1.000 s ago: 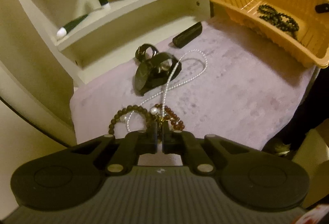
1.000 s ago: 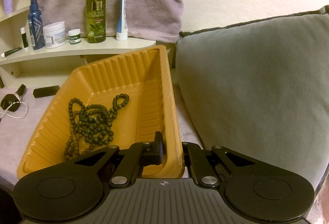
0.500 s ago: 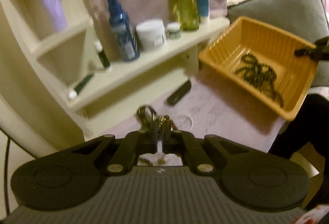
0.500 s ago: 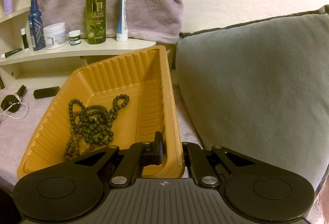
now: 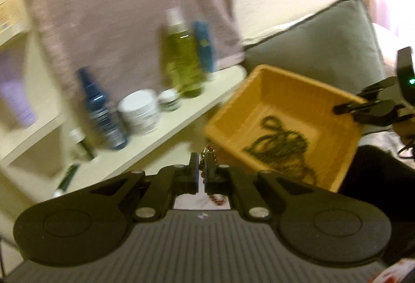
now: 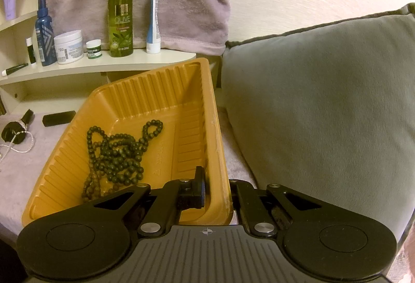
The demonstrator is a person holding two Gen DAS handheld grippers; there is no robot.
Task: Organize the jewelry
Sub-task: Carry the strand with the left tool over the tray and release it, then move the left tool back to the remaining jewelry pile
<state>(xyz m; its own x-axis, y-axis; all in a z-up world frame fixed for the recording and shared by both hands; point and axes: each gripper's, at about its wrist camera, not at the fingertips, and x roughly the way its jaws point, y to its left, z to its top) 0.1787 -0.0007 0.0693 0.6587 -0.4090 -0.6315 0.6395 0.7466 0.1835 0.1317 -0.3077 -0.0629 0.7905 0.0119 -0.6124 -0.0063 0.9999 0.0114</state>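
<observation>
1. My left tool is clenched on a beaded bracelet; a gold bit shows above the tips and reddish beads hang below them.
2. The tray lies ahead and to the right of that tool, just beyond the tips and a little lower, so I judge the coming move to be forward-right over the tray's near rim.
3. My right tool is clamped on the tray's right wall, one finger inside and one outside, holding it tilted.
4. The left tool is the one carrying; the right only steadies.
5. The right view shows dark beads in the tray plainly, and a pearl strand left of the tray on the cloth; the left view is blurred.
</observation>
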